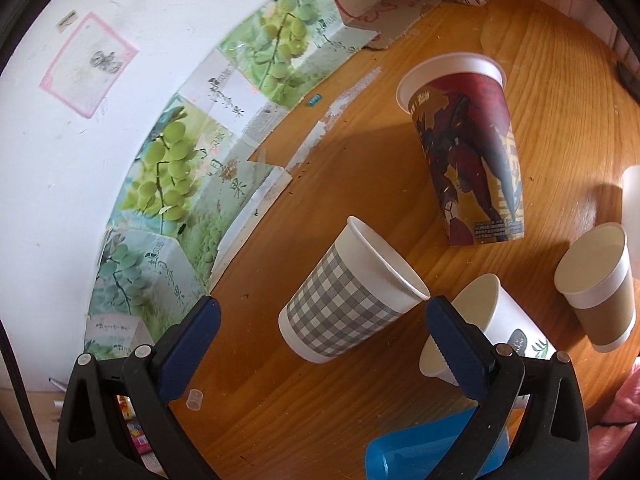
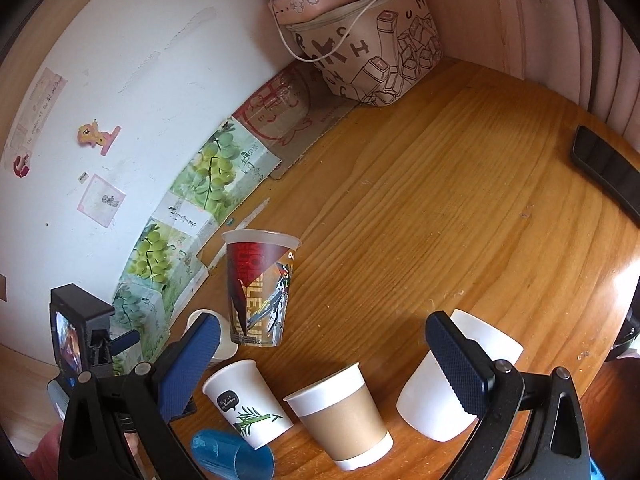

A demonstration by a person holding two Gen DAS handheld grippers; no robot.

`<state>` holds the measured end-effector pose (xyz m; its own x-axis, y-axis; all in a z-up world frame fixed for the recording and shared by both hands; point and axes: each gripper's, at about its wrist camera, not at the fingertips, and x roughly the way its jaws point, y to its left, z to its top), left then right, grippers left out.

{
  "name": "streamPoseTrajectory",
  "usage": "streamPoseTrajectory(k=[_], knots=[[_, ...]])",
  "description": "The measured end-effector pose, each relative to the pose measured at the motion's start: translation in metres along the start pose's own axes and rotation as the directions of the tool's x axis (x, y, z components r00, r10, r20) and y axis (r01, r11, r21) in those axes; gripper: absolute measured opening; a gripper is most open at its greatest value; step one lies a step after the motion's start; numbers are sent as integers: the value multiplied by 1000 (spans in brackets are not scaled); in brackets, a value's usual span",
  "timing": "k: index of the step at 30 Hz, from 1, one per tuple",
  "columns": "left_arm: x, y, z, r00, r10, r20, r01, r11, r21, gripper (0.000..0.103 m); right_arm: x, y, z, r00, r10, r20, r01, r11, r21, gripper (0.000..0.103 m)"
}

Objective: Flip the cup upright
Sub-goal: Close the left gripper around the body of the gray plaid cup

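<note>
Now the gray checked cup [image 1: 344, 300] stands mouth up on the wooden table [image 1: 400, 160], between the spread fingers of the left gripper [image 1: 320, 334], which touch nothing. Beyond it stands a tall printed cup [image 1: 468, 152], and to the right a bamboo-print cup [image 1: 500, 320] and a brown-sleeved cup [image 1: 600, 288], both upright. A blue cup [image 2: 232, 456] lies on its side. The right gripper [image 2: 322, 346] also hangs released, a plain white cup [image 2: 448, 392] partly behind its right finger.
</note>
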<state>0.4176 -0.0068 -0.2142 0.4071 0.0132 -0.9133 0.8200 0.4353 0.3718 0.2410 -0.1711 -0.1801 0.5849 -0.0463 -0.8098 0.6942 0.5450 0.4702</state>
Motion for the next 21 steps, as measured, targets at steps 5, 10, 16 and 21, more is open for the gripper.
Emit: streamPoseTrajectory(k=[5,10,16,21], knots=[[12,-10,4,1000,29,-1,-29,996,89,102,2,-6,1,1000,-4,-6,4,1000,17,103],[19,-10,8,1000,20,-3,-19,992,124,102,4,-11,1,1000,-5,-13,5,1000,24,103],[31,-4,18,998,-44,-55,50,992,112,102,6,-16,2,1000,-3,-25,4,999,36,103],[42,1,26,989,-120,-89,127,989,81,102,7,-21,5,1000,-5,-23,6,999,48,103]])
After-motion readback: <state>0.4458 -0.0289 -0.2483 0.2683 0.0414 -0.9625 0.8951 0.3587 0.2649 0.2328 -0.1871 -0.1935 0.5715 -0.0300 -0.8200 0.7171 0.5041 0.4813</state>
